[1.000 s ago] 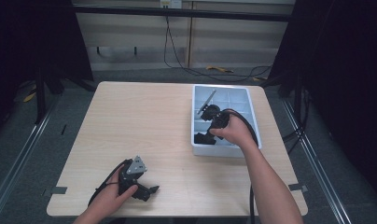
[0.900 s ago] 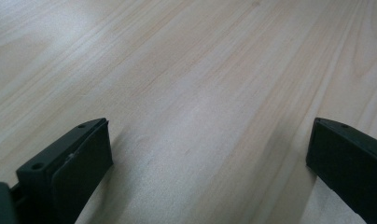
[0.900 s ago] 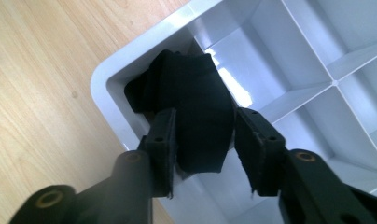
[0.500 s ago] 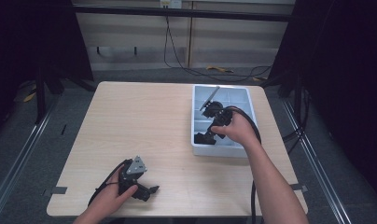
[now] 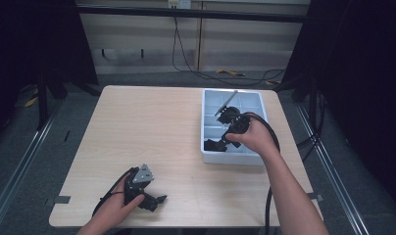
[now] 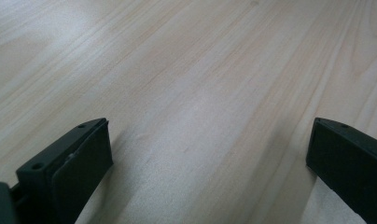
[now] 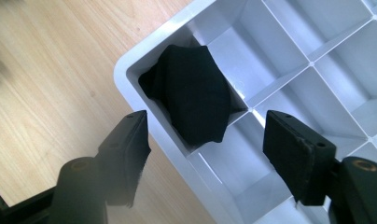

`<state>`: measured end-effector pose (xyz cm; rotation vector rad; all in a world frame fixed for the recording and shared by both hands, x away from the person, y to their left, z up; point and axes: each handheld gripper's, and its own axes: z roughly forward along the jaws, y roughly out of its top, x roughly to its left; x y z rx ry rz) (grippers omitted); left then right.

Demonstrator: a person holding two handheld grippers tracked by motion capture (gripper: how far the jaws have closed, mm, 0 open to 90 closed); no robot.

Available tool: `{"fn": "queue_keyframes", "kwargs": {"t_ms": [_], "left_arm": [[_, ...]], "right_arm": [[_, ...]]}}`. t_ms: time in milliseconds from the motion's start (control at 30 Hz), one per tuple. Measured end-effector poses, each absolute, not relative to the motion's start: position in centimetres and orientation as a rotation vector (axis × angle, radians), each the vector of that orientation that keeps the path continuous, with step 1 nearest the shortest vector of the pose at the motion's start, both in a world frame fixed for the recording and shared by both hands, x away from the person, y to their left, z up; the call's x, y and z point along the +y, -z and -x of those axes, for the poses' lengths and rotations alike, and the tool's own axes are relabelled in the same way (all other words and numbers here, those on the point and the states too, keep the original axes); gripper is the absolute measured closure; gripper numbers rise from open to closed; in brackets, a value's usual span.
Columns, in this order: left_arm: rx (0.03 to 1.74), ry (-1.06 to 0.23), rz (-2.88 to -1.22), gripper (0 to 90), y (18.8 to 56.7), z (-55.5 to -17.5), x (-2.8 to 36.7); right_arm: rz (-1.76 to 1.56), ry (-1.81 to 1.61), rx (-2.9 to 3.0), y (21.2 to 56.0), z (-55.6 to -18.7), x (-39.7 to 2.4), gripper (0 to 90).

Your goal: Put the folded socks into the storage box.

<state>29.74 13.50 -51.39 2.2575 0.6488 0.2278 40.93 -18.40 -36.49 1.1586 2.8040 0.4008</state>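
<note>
A light grey compartment tray [image 5: 233, 159] stands on the right side of the wooden table. A black folded cloth [image 7: 191, 93] lies in the tray's near-left corner compartment [image 5: 210, 145]. My right gripper [image 5: 225, 136] hovers just above that corner, held by a hand. Its jaws are open, one over the tray's outer wall and one over the neighbouring cell, with the cloth lying free below my right gripper [image 7: 212, 140]. My left gripper [image 5: 154, 199] rests low over the table's near-left part. It [image 6: 210, 144] is wide open over bare wood.
The tray's [image 7: 130, 70] other compartments look bare. A cable trails from the right gripper over the tray's right edge [image 5: 272, 142]. The table's front edge lies close behind the left hand [image 5: 112, 210]. Dark floor and rails surround the table.
My right gripper has drifted slightly rightward and away over the tray; the black cloth stays in its corner compartment. The left gripper has not moved.
</note>
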Motion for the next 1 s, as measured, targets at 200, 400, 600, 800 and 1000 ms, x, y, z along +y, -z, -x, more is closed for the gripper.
{"fn": "queue_keyframes", "kwargs": {"t_ms": [200, 400, 600, 800, 1000], "left_arm": [[0.648, -0.225, -2.26, 0.0, 51.4, -29.8, 13.5], [0.647, -0.225, -2.261, 0.0, 51.4, -29.8, 13.5], [0.646, -0.225, -2.26, 0.0, 51.4, -29.8, 13.5], [0.646, -0.225, -2.26, 0.0, 51.4, -29.8, 13.5], [0.645, -0.225, -2.26, 0.0, 51.4, -29.8, 13.5]], "right_arm": [[-1.147, -0.421, 2.796, 36.0, -40.3, -18.7, 29.2], [-1.147, -0.442, 2.791, 35.7, -39.6, -18.9, 27.0], [-1.157, -0.451, 2.791, 35.7, -38.9, -19.0, 25.6], [-1.144, -0.474, 2.798, 36.1, -38.3, -19.0, 24.8], [-1.099, -0.472, 2.817, 36.3, -37.6, -18.8, 24.5]]}}
